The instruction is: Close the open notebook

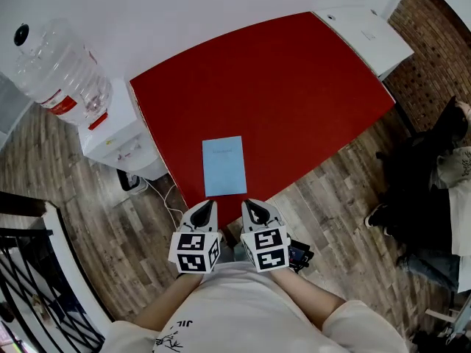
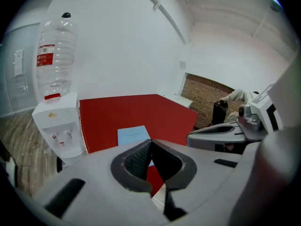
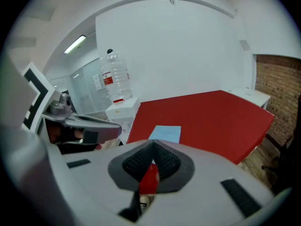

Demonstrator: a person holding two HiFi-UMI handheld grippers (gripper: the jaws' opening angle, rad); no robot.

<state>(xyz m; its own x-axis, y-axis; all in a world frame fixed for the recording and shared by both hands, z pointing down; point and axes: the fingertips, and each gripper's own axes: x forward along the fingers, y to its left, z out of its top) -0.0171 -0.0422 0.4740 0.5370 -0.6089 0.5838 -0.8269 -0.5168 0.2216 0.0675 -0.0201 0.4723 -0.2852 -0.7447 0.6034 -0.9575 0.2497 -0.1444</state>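
Blue notebook (image 1: 224, 166) lies shut and flat on the red surface (image 1: 294, 79), close to its near edge. At six o'clock from it, just off that edge, both claws hang side by side: left claw (image 1: 208, 206) pressed together on nothing, right claw (image 1: 250, 206) likewise pinched closed, empty. Water dispenser (image 1: 118, 134) stands at nine o'clock.

A notebook (image 1: 224, 166) lies on the bench (image 1: 294, 79) by its near edge. Just nearer than that edge, the left tool (image 1: 210, 206) and right tool (image 1: 250, 206) hang side by side. Left of the bench stands a dispenser (image 1: 118, 134) with a bottle (image 1: 55, 76) on it.
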